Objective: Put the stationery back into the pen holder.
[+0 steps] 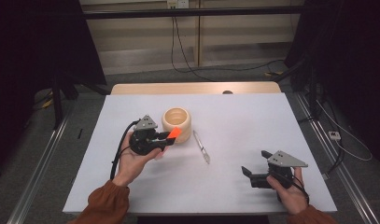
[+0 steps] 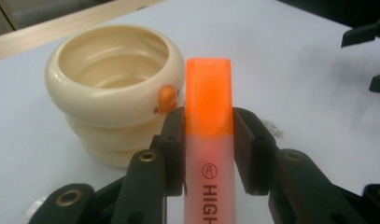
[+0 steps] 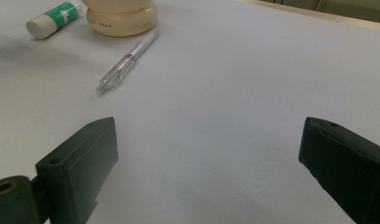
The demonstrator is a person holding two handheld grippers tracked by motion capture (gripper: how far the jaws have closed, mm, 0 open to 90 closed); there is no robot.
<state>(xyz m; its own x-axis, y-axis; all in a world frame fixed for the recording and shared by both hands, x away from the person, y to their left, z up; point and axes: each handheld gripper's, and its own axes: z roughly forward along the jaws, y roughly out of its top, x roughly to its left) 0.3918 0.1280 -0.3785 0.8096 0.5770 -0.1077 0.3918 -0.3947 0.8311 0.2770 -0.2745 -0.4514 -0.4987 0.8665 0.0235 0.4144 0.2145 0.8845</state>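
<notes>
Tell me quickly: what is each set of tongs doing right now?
Left tongs: closed on the orange highlighter, beside the cream cup.
Right tongs: open, holding nothing, over the white table.

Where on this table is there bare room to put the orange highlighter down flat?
Bare patches: the wide stretch between the clear pen and the right claw, plus the table's whole far right side. It's crowded around the cream holder, where the left claw grips the highlighter, the pen lies close by, and a green-and-white tube sits beside the holder.
</notes>
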